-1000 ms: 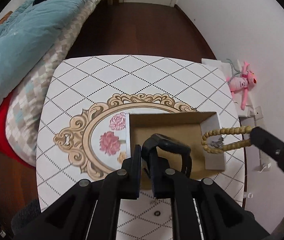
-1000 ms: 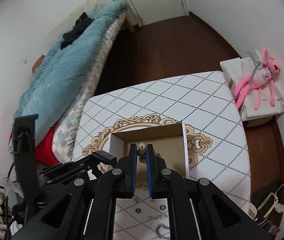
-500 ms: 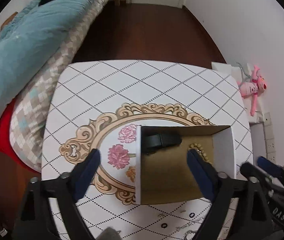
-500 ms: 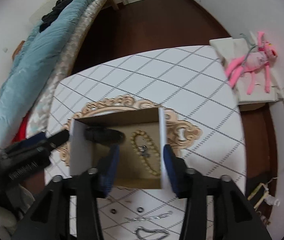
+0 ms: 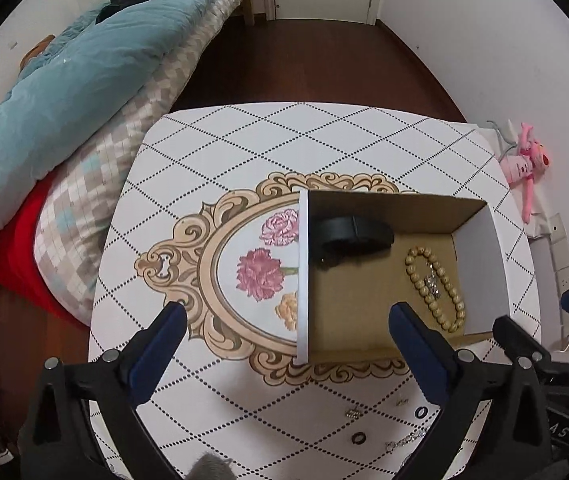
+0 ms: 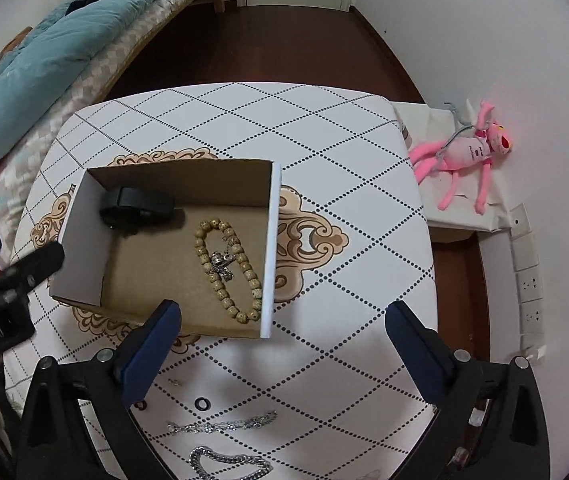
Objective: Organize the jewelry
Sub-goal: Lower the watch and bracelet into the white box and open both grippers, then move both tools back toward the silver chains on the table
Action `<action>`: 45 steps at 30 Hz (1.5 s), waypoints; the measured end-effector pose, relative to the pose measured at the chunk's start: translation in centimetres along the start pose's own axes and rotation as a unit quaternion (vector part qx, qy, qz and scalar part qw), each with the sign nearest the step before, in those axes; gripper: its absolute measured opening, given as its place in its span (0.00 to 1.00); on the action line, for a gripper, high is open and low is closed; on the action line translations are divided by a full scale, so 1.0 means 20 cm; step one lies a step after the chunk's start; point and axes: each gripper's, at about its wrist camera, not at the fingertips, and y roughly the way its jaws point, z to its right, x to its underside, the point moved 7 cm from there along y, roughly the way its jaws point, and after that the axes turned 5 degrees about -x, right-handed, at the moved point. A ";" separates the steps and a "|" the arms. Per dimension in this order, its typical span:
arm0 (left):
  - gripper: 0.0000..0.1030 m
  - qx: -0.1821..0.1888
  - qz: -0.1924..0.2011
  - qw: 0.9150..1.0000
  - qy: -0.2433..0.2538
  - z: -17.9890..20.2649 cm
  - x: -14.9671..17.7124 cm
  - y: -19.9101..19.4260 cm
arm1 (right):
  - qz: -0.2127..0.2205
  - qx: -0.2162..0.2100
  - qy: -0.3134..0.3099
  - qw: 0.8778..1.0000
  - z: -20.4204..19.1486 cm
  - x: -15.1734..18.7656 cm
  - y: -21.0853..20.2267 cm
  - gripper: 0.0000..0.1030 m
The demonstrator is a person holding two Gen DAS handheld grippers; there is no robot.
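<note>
An open cardboard box (image 5: 480,264) (image 6: 272,240) stands on the patterned table. Inside lie a black watch (image 5: 354,236) (image 6: 138,208) and a beaded wooden bracelet (image 5: 436,288) (image 6: 226,268) with a small silver charm. My left gripper (image 5: 284,328) is open and empty, above the table in front of the box. My right gripper (image 6: 280,328) is open and empty, above the box's near right corner. On the table near me lie silver chains (image 6: 224,426) (image 6: 228,464), small black rings (image 6: 202,403) (image 5: 358,438) and small earrings (image 5: 351,413).
The table (image 5: 284,148) has a diamond pattern and an ornate flower frame. A bed with a teal quilt (image 5: 64,80) lies to the left. A pink plush toy (image 6: 464,152) lies on a white stand at the right wall. Dark wooden floor lies beyond.
Both grippers were shut on the watch and the bracelet over the box. They have opened, dropped both into the box and pulled back and up.
</note>
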 end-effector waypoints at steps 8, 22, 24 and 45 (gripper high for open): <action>1.00 -0.011 0.019 1.000 -0.004 -0.02 0.04 -0.09 | 0.031 0.006 0.005 0.999 -0.02 0.01 -0.12 1.00; 1.00 0.005 0.078 0.997 -0.014 -0.04 0.14 -0.49 | 0.115 0.009 0.008 0.993 -0.02 0.10 -0.57 1.00; 1.00 0.008 0.086 0.996 -0.011 -0.04 0.16 -0.54 | 0.124 0.008 0.012 0.992 -0.02 0.13 -0.64 1.00; 1.00 -0.014 0.069 0.997 -0.014 -0.07 0.40 -0.49 | 0.080 -0.042 0.063 0.994 0.02 0.47 -0.59 1.00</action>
